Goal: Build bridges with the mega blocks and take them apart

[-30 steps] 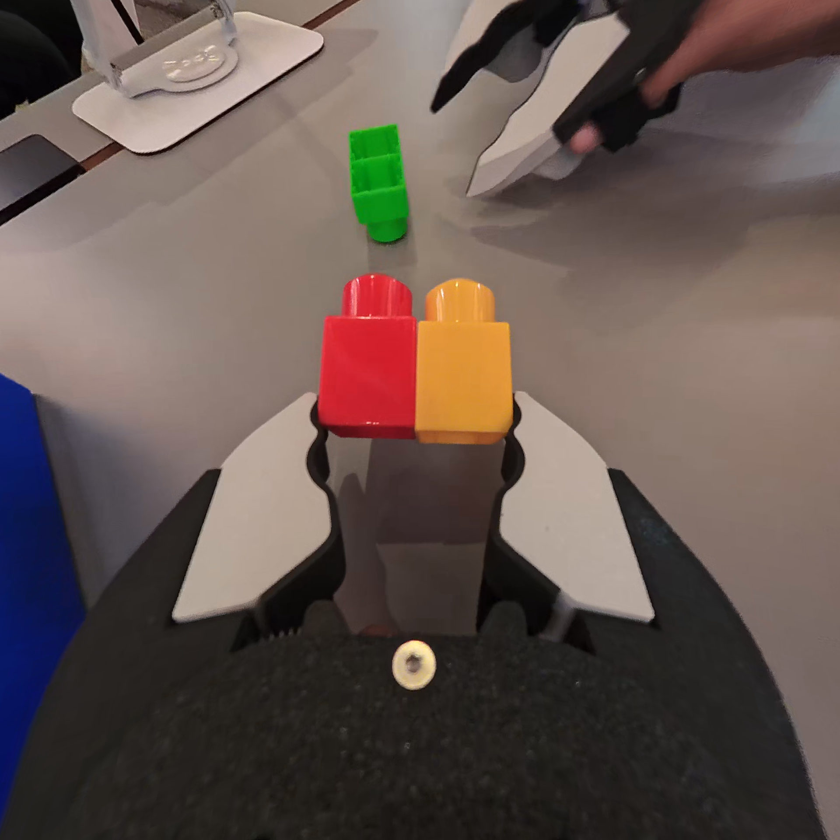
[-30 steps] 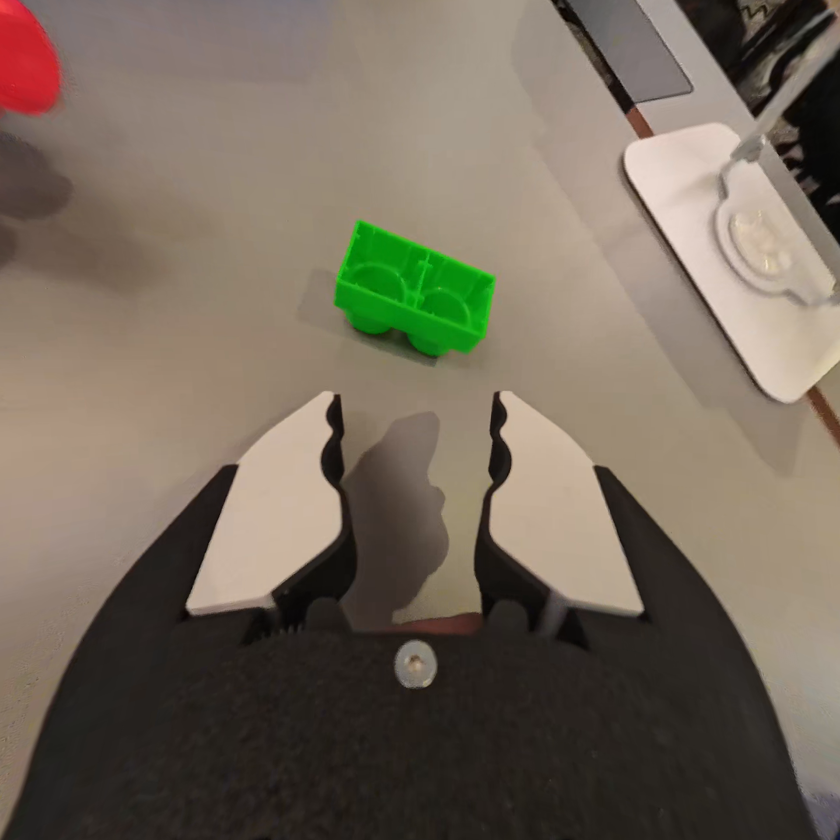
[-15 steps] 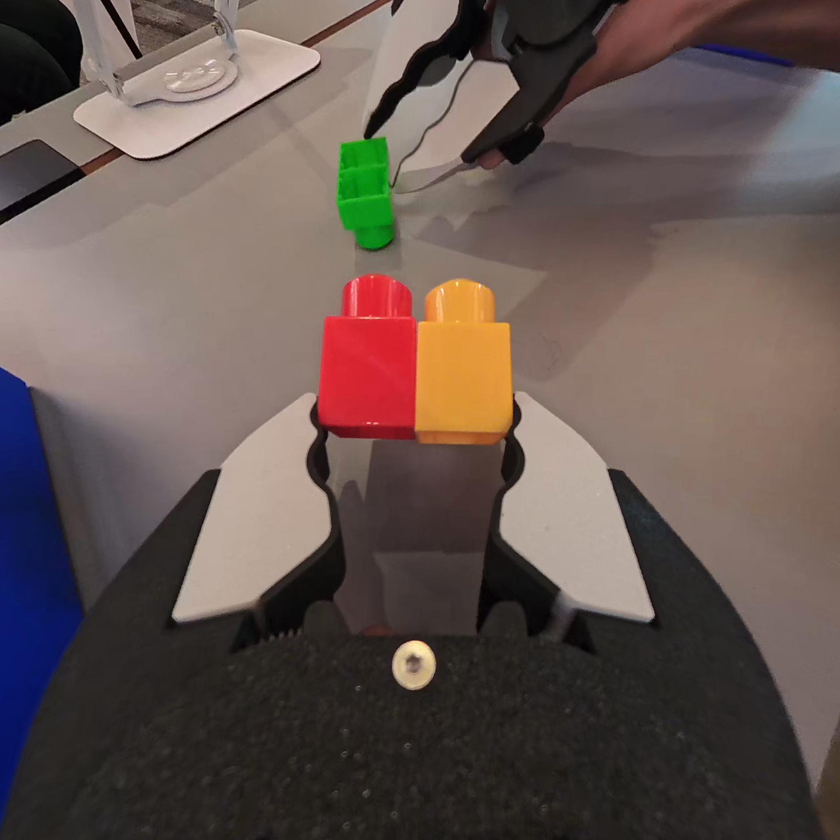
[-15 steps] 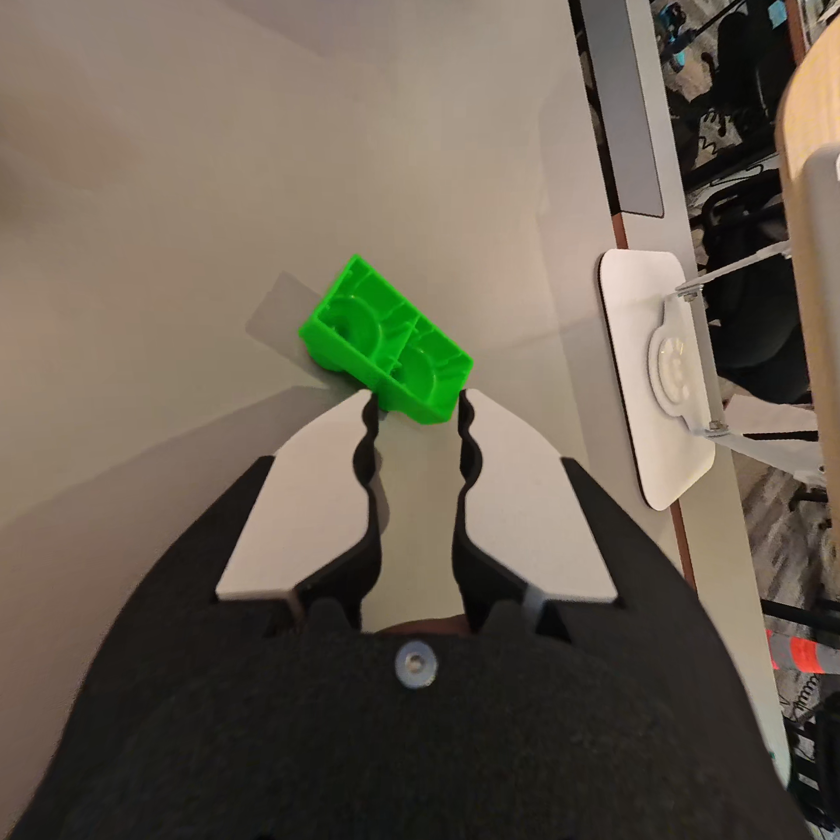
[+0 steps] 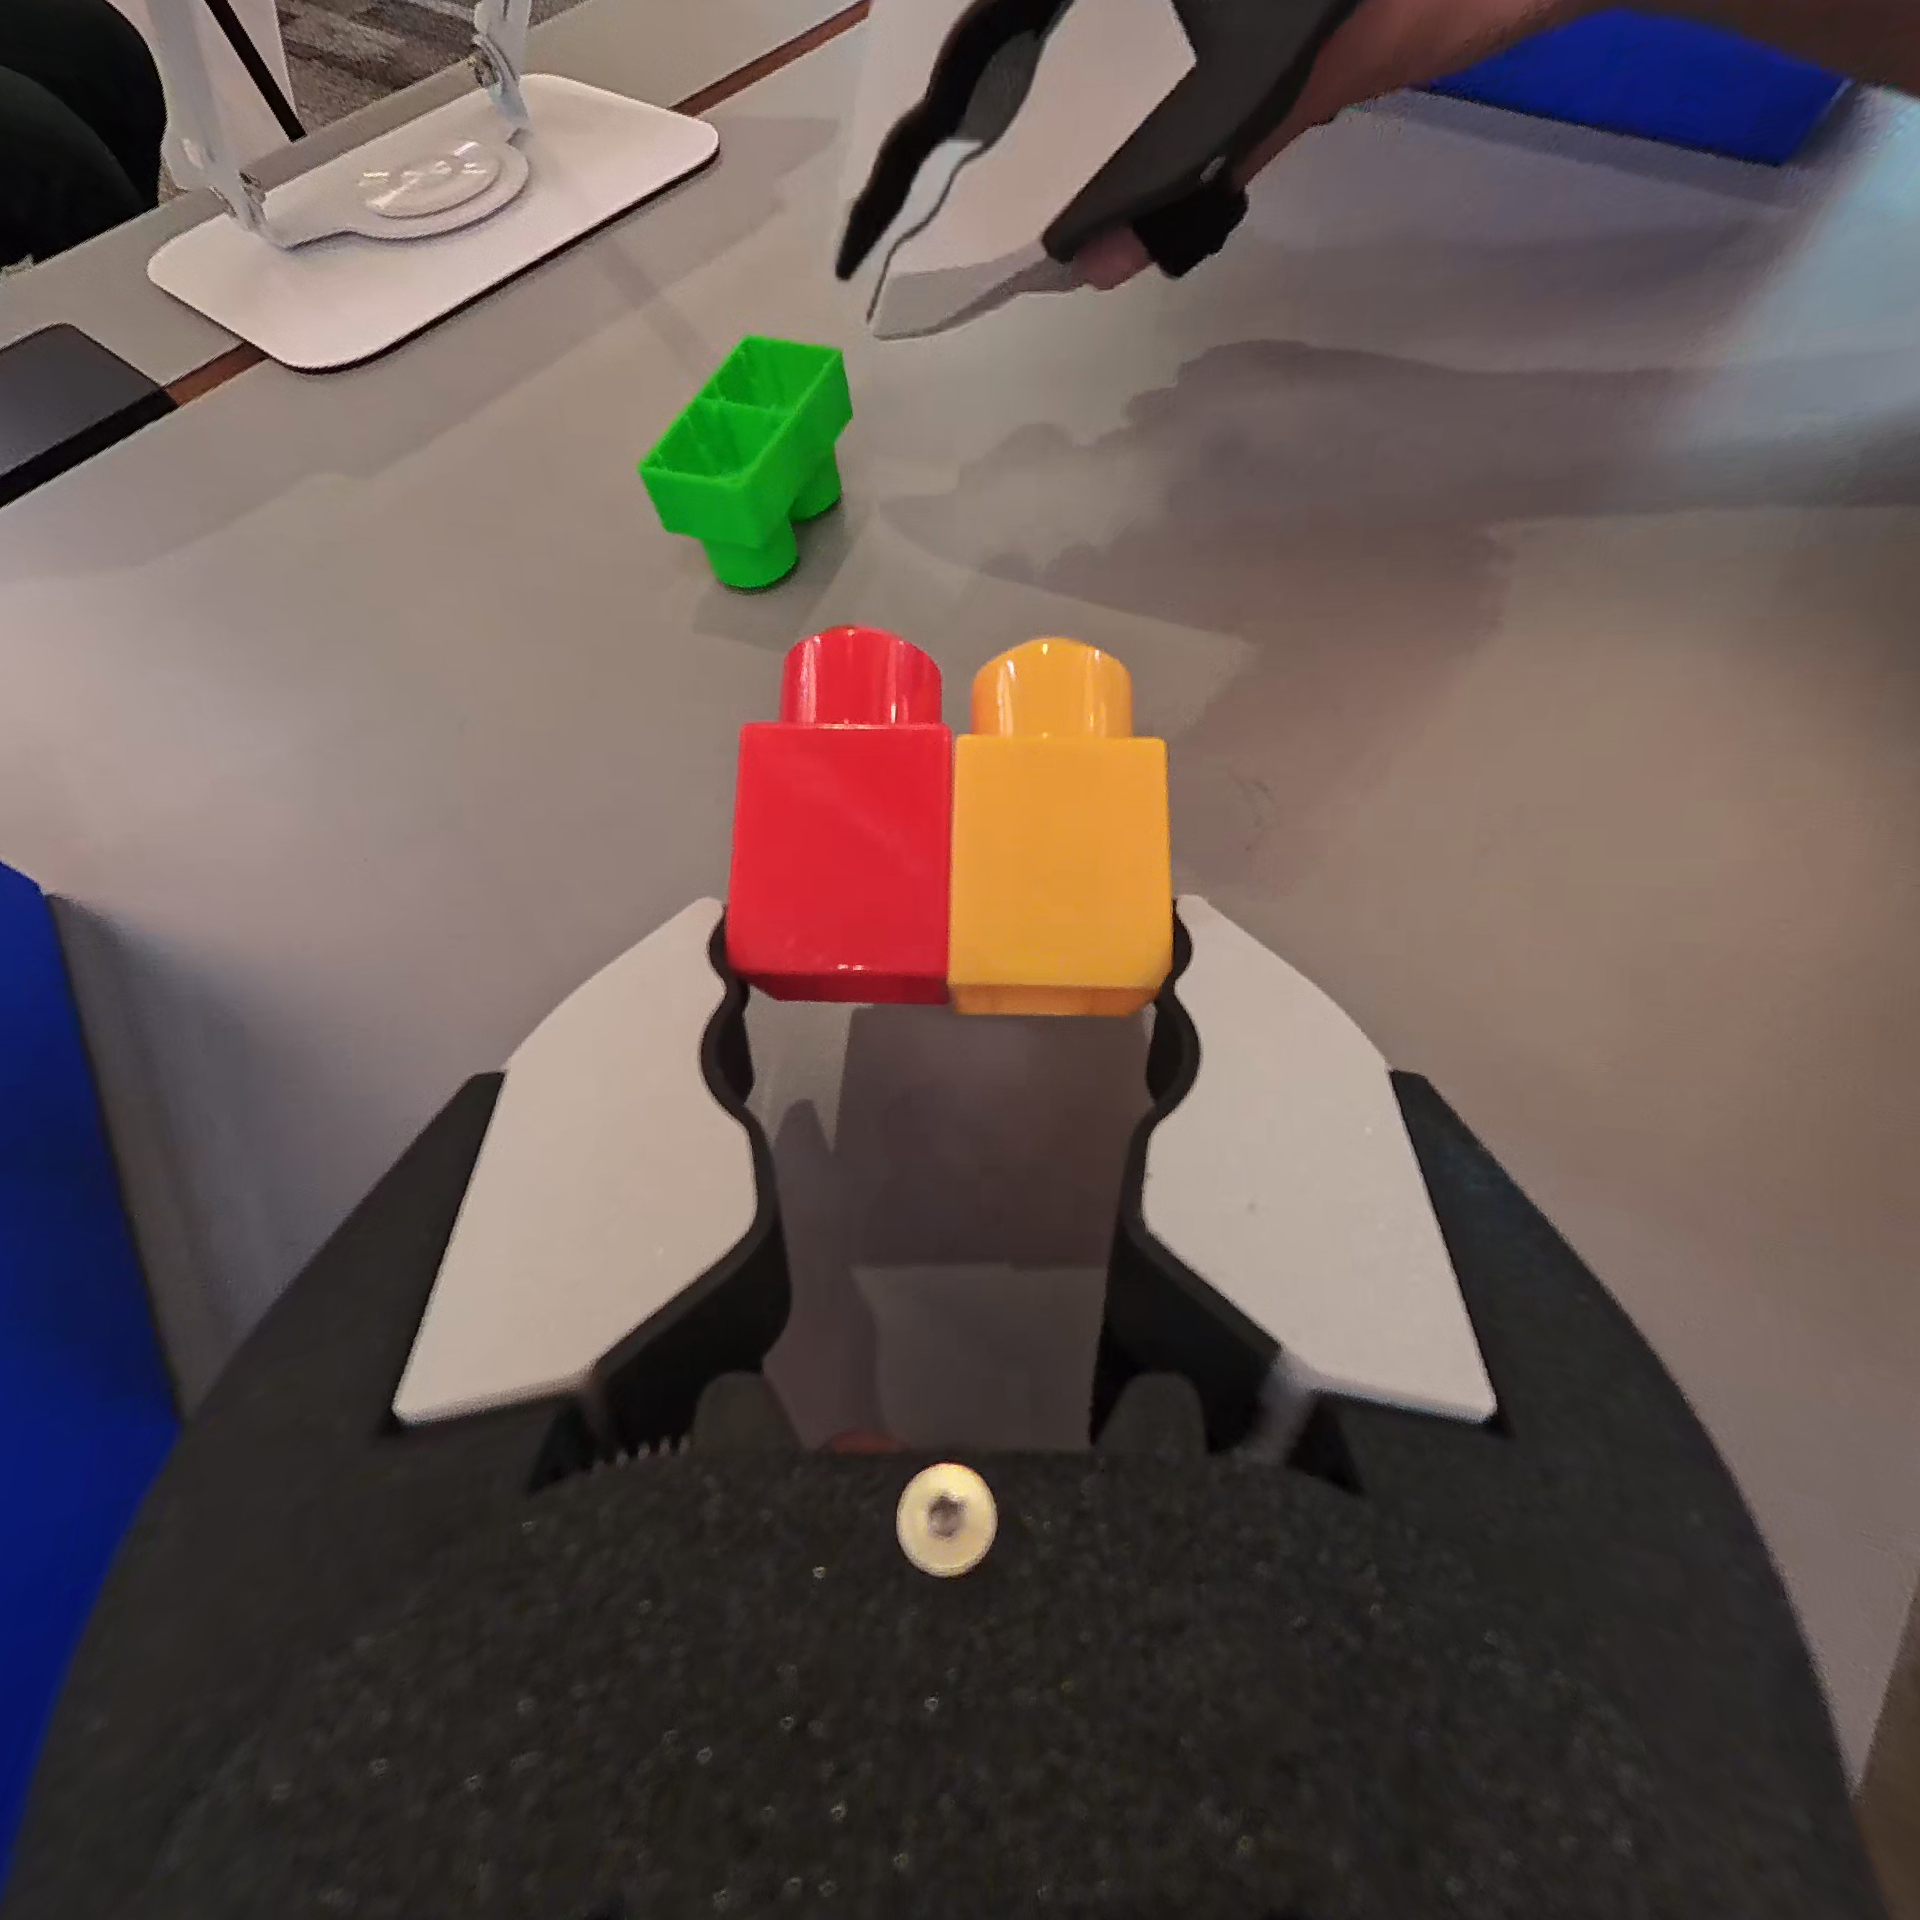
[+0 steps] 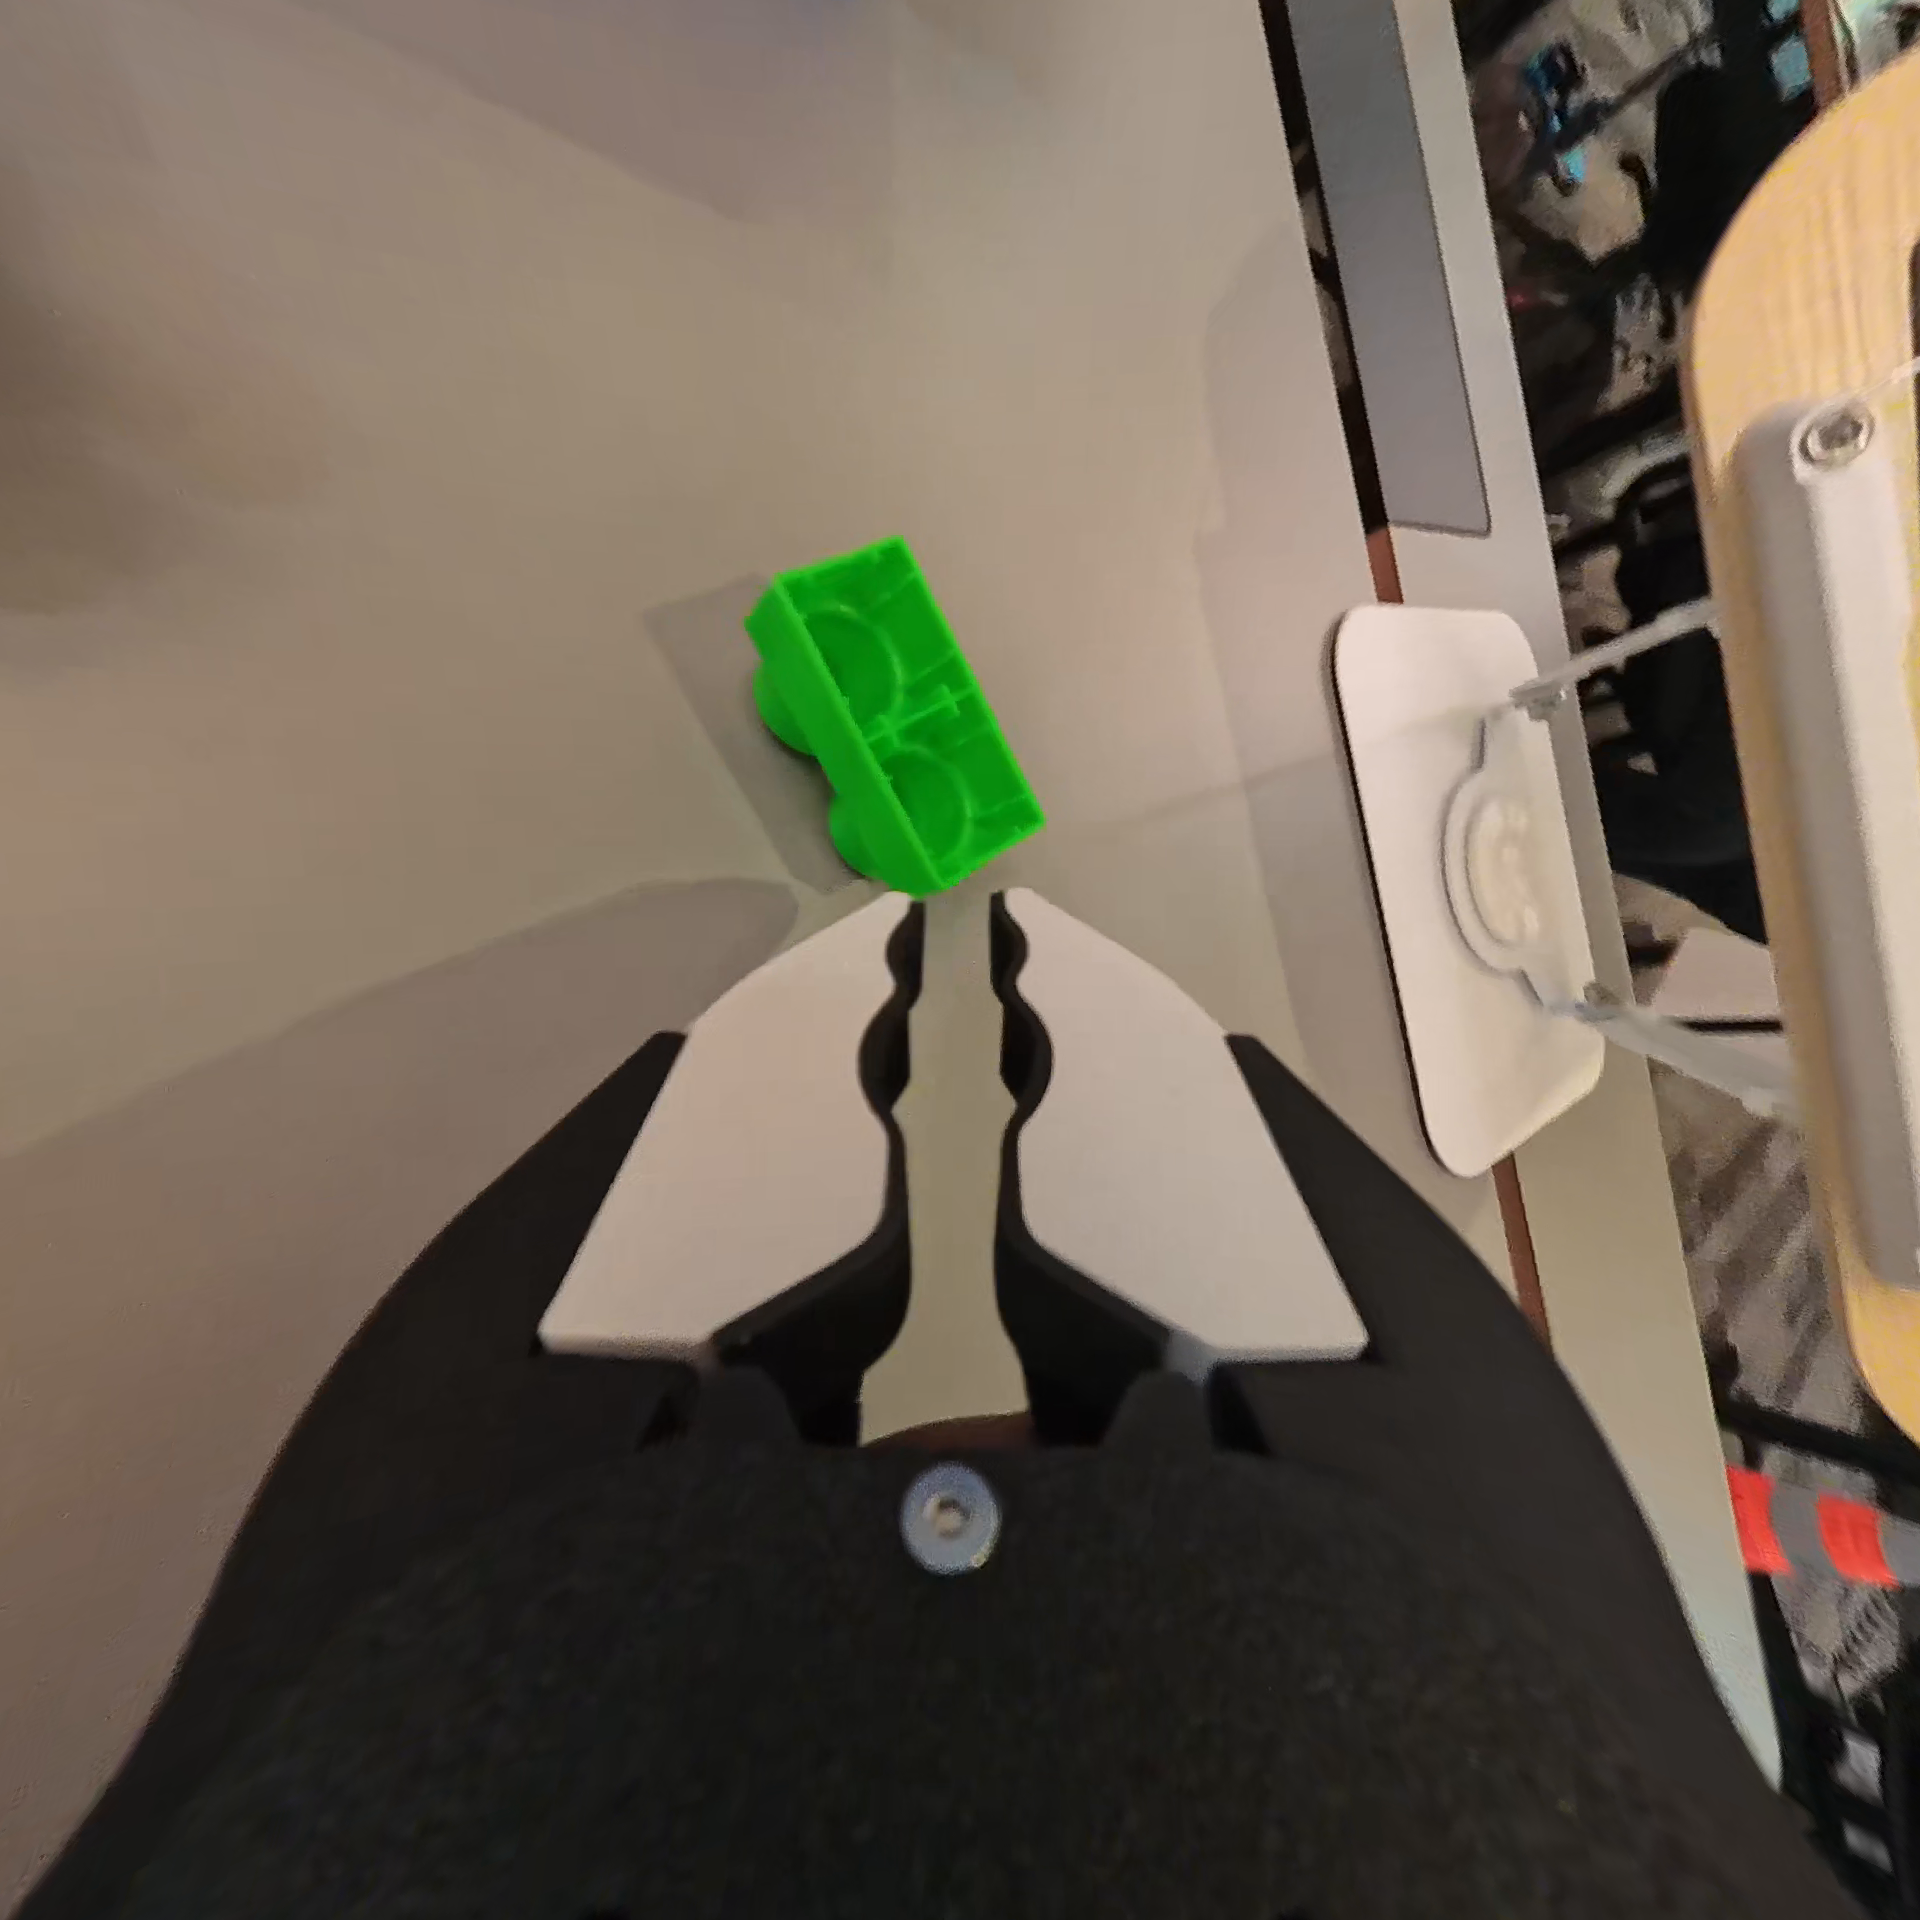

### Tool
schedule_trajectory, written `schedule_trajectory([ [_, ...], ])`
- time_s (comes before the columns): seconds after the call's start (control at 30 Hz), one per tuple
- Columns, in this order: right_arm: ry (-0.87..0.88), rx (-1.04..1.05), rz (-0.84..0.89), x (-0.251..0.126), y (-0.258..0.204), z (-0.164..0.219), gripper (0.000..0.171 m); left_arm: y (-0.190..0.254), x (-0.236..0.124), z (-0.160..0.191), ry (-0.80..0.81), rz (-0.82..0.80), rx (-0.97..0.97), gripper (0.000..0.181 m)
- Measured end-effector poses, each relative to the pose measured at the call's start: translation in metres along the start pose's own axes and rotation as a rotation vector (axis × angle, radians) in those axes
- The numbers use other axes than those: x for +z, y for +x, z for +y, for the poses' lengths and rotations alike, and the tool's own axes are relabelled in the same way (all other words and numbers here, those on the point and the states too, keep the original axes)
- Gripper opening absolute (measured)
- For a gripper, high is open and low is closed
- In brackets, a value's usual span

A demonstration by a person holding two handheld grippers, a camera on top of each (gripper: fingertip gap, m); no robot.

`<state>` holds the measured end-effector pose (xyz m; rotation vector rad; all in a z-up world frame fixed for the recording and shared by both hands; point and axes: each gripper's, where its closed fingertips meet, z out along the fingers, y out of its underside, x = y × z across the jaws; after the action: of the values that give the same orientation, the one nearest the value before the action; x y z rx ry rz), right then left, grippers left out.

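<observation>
My left gripper [image 5: 951, 935] is shut on a red block [image 5: 842, 842] and an orange block [image 5: 1055, 852]. They sit side by side between its tips, studs pointing away, above the grey table [image 5: 1455, 727]. A green two-stud block [image 5: 748, 457] lies upside down on the table beyond them, hollow side up. In the right wrist view the green block [image 6: 894, 727] is just past my right gripper [image 6: 954, 904]. That gripper is nearly shut with a narrow gap, holds nothing and has its tips by the block's near corner. It also shows in the left wrist view [image 5: 862, 296], raised.
A white stand base [image 5: 416, 208] with a clear bracket sits at the table's far edge and also shows in the right wrist view [image 6: 1455, 883]. A blue object [image 5: 62, 1143] is close on the left. Another blue object [image 5: 1662, 94] is far right. Some 20 cm of space lies between my two pairs of fingers. The blue object [image 5: 1662, 94] sits 35 cm or so from the ends of my right fingers.
My right gripper has closed from wide open to a narrow gap. The green block has turned on the table. The left gripper still holds the red and orange blocks.
</observation>
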<state>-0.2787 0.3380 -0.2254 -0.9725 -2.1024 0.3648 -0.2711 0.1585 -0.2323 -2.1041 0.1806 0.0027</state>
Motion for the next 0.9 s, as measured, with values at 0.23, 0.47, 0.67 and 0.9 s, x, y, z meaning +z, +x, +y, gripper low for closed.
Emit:
schedule_trajectory([
  [0.23, -0.021, -0.123, -0.09, 0.012, -0.006, -0.008, 0.026, 0.001, 0.0, 0.0, -0.003, 0.002, 0.005, 0.075],
  [0.47, -0.076, -0.157, -0.143, 0.027, -0.008, -0.003, 0.021, 0.001, 0.001, 0.0, -0.005, 0.006, 0.003, 0.075],
  [0.67, -0.074, -0.076, -0.163, 0.019, -0.01, -0.002, 0.001, 0.0, 0.001, 0.0, -0.003, 0.005, -0.001, 0.075],
  [0.9, -0.014, 0.229, -0.311, -0.031, -0.035, 0.003, 0.001, 0.001, 0.001, 0.0, -0.005, 0.005, 0.005, 0.075],
])
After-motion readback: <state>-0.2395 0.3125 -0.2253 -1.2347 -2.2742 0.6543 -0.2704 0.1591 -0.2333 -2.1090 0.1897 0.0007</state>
